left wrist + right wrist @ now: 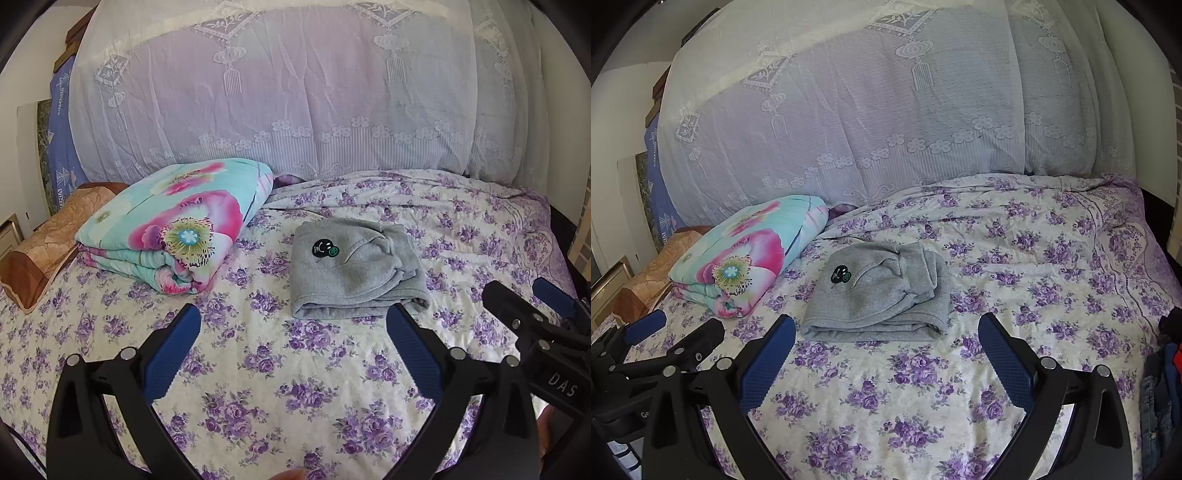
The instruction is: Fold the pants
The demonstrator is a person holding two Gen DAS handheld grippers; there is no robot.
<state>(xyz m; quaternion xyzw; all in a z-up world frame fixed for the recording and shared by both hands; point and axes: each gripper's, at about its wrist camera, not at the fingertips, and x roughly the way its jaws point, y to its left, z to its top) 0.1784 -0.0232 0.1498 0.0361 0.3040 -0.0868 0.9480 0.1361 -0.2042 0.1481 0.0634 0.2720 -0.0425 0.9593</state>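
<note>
Grey pants (351,269) lie folded into a compact bundle on the floral bedsheet (280,373), a small black and green patch on top. They also show in the right wrist view (882,295). My left gripper (293,317) is open and empty, held just in front of the bundle, apart from it. My right gripper (886,328) is open and empty, its fingers straddling the near edge of the bundle without touching. The right gripper shows at the right of the left view (524,299), and the left gripper shows at the left of the right view (679,328).
A folded turquoise and pink quilt (177,221) lies left of the pants. A brown pillow (48,240) sits at the far left. A lace-covered headboard (295,92) rises behind. Dark clothing (1163,380) lies at the bed's right edge.
</note>
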